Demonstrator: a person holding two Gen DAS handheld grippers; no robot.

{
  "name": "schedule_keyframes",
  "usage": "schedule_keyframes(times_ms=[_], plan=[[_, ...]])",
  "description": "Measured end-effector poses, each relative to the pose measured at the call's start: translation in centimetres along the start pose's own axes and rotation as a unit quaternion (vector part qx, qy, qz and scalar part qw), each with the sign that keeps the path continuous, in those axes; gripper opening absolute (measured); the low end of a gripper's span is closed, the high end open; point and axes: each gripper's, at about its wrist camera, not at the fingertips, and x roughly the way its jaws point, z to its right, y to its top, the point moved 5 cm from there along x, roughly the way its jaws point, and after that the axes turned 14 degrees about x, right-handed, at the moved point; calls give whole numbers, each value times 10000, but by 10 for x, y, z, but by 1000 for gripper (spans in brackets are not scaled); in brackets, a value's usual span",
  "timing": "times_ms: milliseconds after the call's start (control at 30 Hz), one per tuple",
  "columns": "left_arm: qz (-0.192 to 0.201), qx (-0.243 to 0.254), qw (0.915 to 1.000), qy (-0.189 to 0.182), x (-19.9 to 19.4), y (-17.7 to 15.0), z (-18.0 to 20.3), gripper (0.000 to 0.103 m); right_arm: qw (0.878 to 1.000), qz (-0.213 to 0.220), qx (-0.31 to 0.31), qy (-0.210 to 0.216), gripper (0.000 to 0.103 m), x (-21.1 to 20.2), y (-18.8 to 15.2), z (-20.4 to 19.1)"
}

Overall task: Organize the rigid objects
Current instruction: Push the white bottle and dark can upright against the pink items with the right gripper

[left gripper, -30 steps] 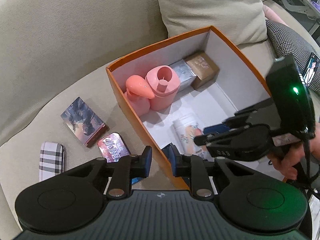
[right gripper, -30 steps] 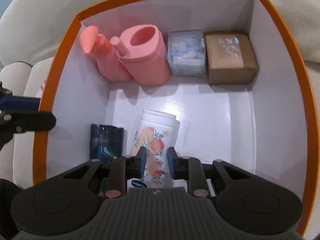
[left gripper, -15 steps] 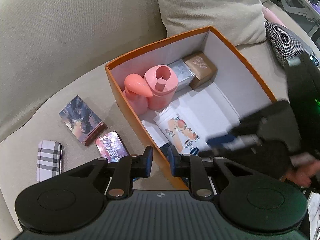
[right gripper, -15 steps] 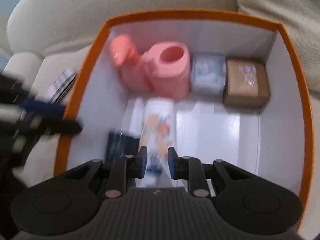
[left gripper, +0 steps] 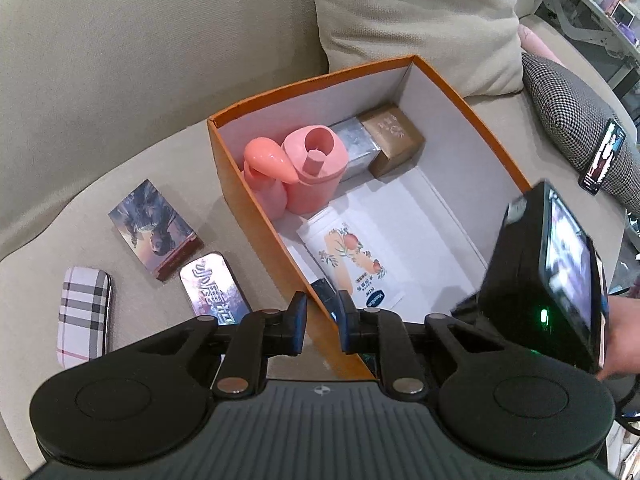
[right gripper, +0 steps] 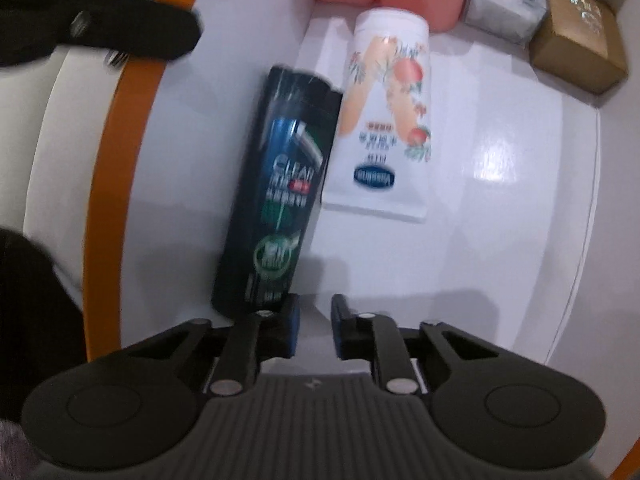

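Note:
An orange box (left gripper: 256,216) sits on a beige sofa. In it lie a white tube with a peach print (right gripper: 384,120) and a dark shampoo bottle (right gripper: 276,184), side by side along the left wall. Two pink bottles (left gripper: 316,168), a silver box (right gripper: 508,4) and a brown box (right gripper: 580,48) line the far wall. My left gripper (left gripper: 322,328) is shut astride the box's near left wall. My right gripper (right gripper: 314,328) hangs over the white floor at the near end, its jaws closing with nothing between them. In the left wrist view only its camera housing (left gripper: 520,280) shows.
Left of the box on the seat lie a picture-printed flat box (left gripper: 154,228), a small tin (left gripper: 212,292) and a plaid case (left gripper: 84,316). A beige cushion (left gripper: 420,20) stands behind the box. A phone (left gripper: 604,160) rests on a houndstooth cushion (left gripper: 568,108) to the right.
The right gripper has let go of the white tube and drawn back to the near end of the box. The tube now lies flat beside the dark bottle. The left gripper has kept still.

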Motion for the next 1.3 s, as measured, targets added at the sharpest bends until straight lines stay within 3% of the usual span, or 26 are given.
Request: schedule_keyframes(times_ms=[67, 200, 400, 533, 633, 833, 1033, 1167, 1300], plan=[[1, -45, 10000, -57, 0, 0, -1, 21, 9996, 243, 117, 38, 15, -5, 10, 1], [32, -39, 10000, -86, -1, -1, -1, 21, 9997, 192, 67, 133, 16, -12, 15, 2], [70, -71, 9999, -95, -1, -1, -1, 20, 9978, -627, -46, 209, 18, -11, -5, 4], [93, -95, 9999, -92, -2, -2, -1, 20, 9928, -964, 62, 708, 25, -3, -14, 0], [103, -99, 9999, -95, -3, -2, 0, 19, 9969, -622, 97, 479, 23, 0, -7, -2], [133, -82, 9998, -102, -3, -1, 0, 19, 9990, 60, 6, 432, 19, -5, 2, -10], [140, -94, 9998, -103, -4, -2, 0, 19, 9964, 573, 83, 614, 19, -17, 19, -6], [157, -82, 9998, -120, -5, -2, -1, 19, 9971, 502, 21, 578, 20, -25, 15, -2], [177, -95, 9997, -117, -5, -2, -1, 19, 9981, 558, -229, 102, 20, -33, 7, 18]])
